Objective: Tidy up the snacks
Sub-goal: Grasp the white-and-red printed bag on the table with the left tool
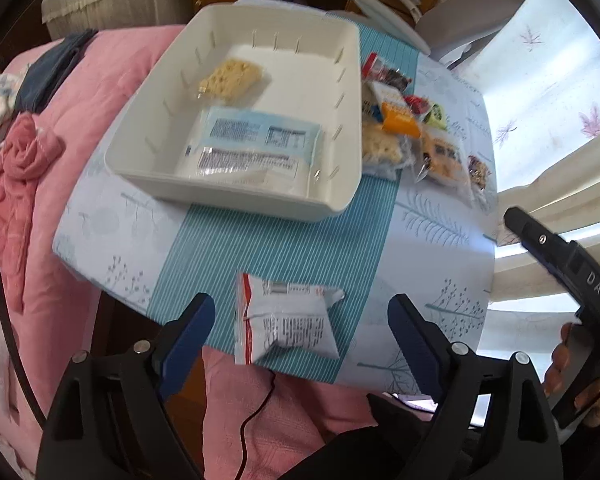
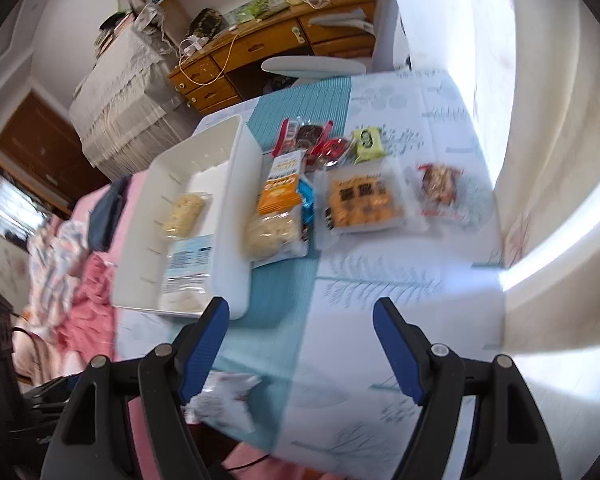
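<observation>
Blue-padded and spread wide, my left gripper [image 1: 300, 320] hung over the crinkled white foil snack packet with red edging [image 1: 286, 322], nothing yet pinched. That packet lay right between the two pads at the near edge of the cloth-covered table [image 1: 432, 248], its long axis running away from me, so the pads faced its long sides. Ahead sat the white plastic bin [image 1: 340, 200]. My right gripper [image 2: 300, 348] was open and empty too, the packet below and left of it, so left was nearer.
</observation>
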